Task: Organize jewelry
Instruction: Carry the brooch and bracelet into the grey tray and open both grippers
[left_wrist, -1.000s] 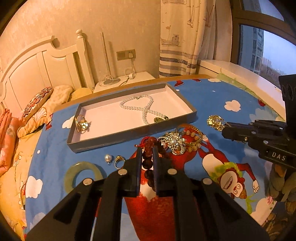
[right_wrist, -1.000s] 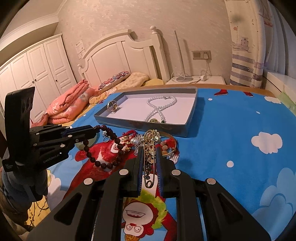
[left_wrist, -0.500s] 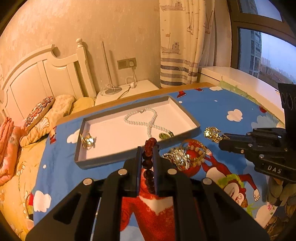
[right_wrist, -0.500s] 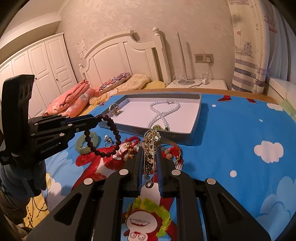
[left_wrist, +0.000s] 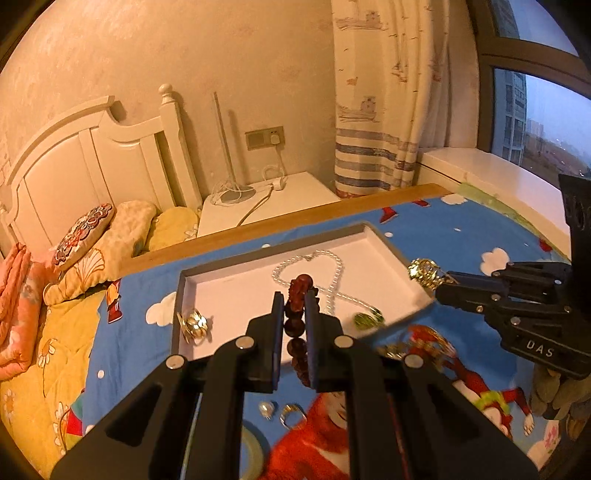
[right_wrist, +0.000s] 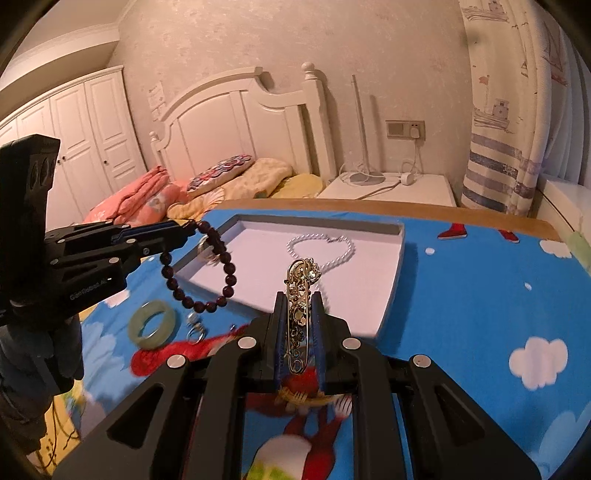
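My left gripper (left_wrist: 295, 306) is shut on a dark red bead bracelet (left_wrist: 297, 325) and holds it above the near edge of the grey tray (left_wrist: 421, 291). The bracelet hangs from it in the right wrist view (right_wrist: 221, 266). My right gripper (right_wrist: 300, 306) is shut on a gold brooch pin (right_wrist: 301, 291), raised near the tray's (right_wrist: 400, 258) near right corner. The brooch shows in the left wrist view (left_wrist: 424, 273). A pearl necklace (left_wrist: 332, 280) and a gold ring (left_wrist: 194, 325) lie in the tray.
On the blue cartoon cloth lie a green jade bangle (right_wrist: 153, 325), a silver ring (right_wrist: 194, 332), a pearl earring (left_wrist: 266, 408) and a heap of gold and beaded pieces (left_wrist: 417, 349). A bed with pillows (right_wrist: 236, 177) and a nightstand (right_wrist: 391, 188) stand behind.
Both grippers have risen and moved forward toward the tray with their pieces. The bracelet now hangs over the tray's near edge, and the brooch is near the tray's corner.
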